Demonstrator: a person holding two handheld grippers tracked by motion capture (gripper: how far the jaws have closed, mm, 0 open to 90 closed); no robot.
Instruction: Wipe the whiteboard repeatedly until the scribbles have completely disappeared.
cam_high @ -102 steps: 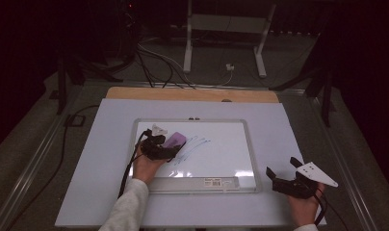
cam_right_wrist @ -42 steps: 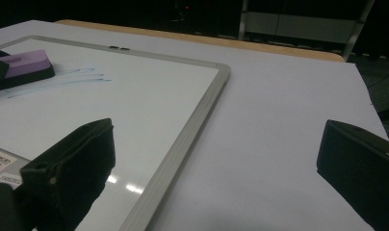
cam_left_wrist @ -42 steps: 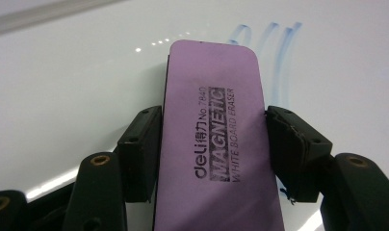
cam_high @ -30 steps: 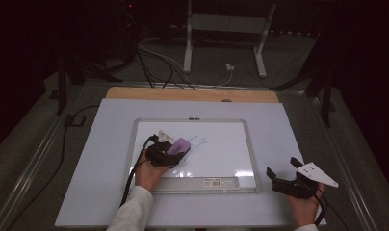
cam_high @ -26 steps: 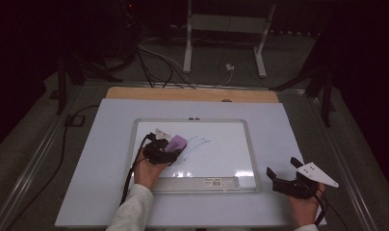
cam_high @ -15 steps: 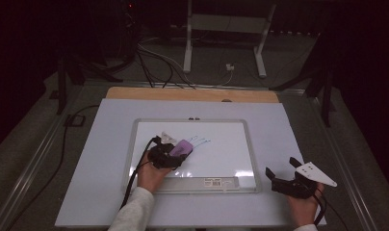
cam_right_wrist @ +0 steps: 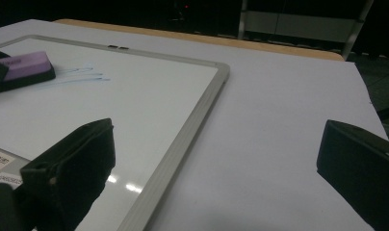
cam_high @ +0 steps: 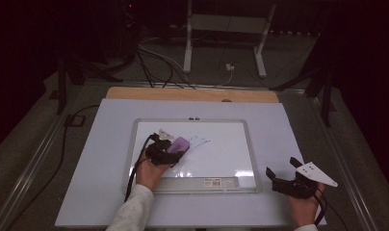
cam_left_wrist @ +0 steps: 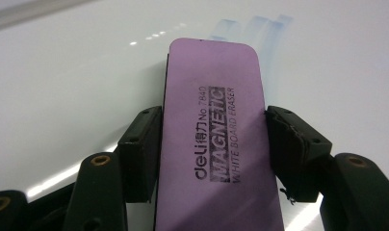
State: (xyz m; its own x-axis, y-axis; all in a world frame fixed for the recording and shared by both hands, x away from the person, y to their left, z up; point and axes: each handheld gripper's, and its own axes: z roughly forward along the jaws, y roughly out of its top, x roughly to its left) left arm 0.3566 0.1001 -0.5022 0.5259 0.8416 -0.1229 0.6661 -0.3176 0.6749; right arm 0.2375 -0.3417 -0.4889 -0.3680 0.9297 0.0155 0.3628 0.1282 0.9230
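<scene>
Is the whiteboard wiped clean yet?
Not yet. Faint blue marks remain on the whiteboard beyond the eraser clamped in the left gripper.

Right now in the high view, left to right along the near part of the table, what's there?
Left gripper holding the eraser → blue marks → label on the whiteboard → right gripper.

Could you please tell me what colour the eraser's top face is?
Purple, with black printed lettering; the eraser shows best in the left gripper view.
</scene>
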